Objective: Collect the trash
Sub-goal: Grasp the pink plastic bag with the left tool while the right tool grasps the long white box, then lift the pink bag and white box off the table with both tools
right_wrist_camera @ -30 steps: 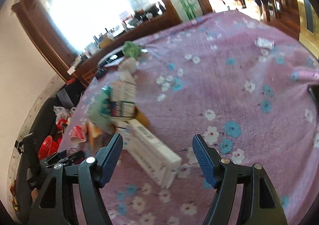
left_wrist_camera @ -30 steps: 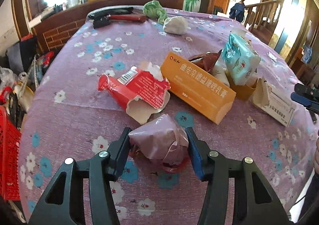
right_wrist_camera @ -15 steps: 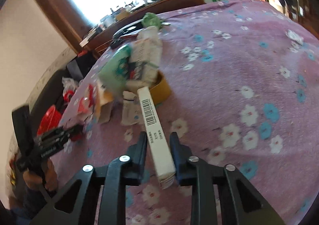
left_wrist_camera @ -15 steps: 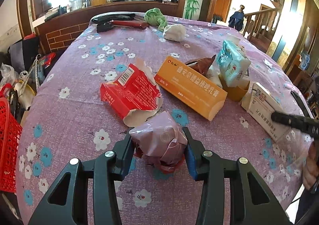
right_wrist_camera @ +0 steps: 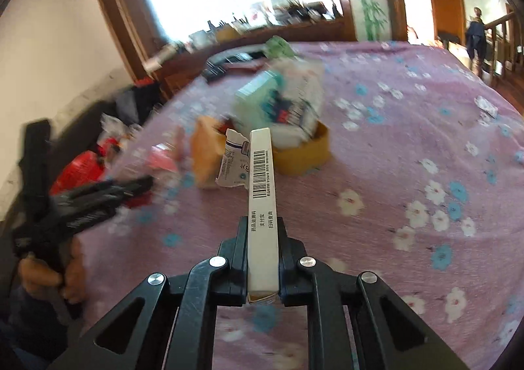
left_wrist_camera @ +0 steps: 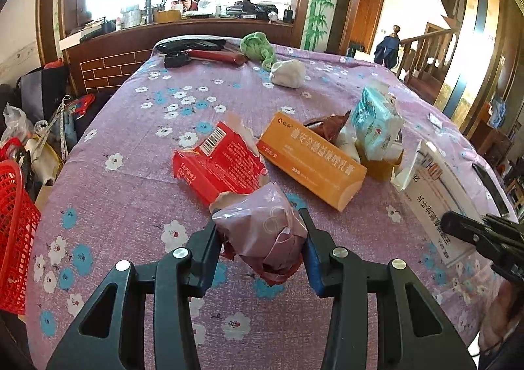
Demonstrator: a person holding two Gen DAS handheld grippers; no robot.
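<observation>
Both loaded: left gripper [left_wrist_camera: 260,235] clamps crumpled pink wrapper [left_wrist_camera: 262,232], right gripper [right_wrist_camera: 262,258] pinches white carton [right_wrist_camera: 261,206] (red box [left_wrist_camera: 216,166], orange box [left_wrist_camera: 311,163] left).

1. Beyond the right gripper's [right_wrist_camera: 262,252] tips, the pale green packet [right_wrist_camera: 278,101] and the clutter beside it are smeared by motion blur; its print cannot be read
2. The white box [right_wrist_camera: 262,206] clamped there hides the table [right_wrist_camera: 409,147] under it, and its torn flap hides part of the yellow tub [right_wrist_camera: 304,153]
3. Left of those tongs, the left gripper [right_wrist_camera: 144,183] is blurred; whatever it grips cannot be made out
4. The crumpled pink bag [left_wrist_camera: 262,235] covers the inner pads of the left tongs
5. A red basket [left_wrist_camera: 13,232], far left of them, is cut by the frame edge
</observation>
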